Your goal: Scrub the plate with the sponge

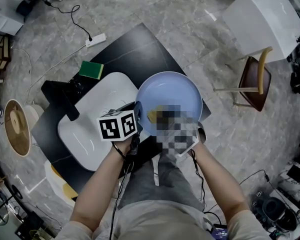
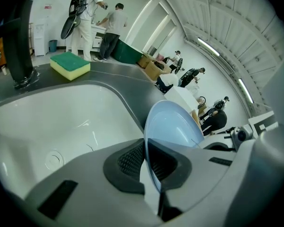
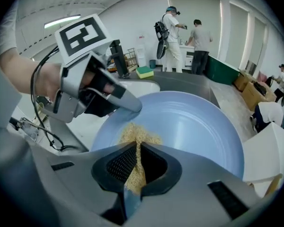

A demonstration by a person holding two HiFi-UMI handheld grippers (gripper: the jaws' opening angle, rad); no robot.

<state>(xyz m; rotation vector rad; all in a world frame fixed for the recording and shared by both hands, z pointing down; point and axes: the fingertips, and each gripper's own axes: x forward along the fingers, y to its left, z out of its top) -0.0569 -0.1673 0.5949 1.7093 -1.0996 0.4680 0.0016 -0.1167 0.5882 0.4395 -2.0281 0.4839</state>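
Marble floor (image 1: 190, 24) round black counter (image 1: 145, 44) w/ white sink (image 1: 90, 134), head view. Green sponge (image 1: 91, 70) lies unused at far corner. Left gripper (image 1: 138, 115) holds blue plate (image 1: 175, 91) by rim beside sink, prob. to steady it.

Left gripper view: jaws shut tight on that rim.

Right gripper view: right gripper (image 3: 136, 167) clamped on tan scrub pad (image 3: 138, 135), pad laid against plate's face for scrubbing.

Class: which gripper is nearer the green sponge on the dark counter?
Left. The left gripper, shut on the plate rim beside the sink, sits on the green sponge side; the right gripper, pinching a tan pad against the plate, is farther off.
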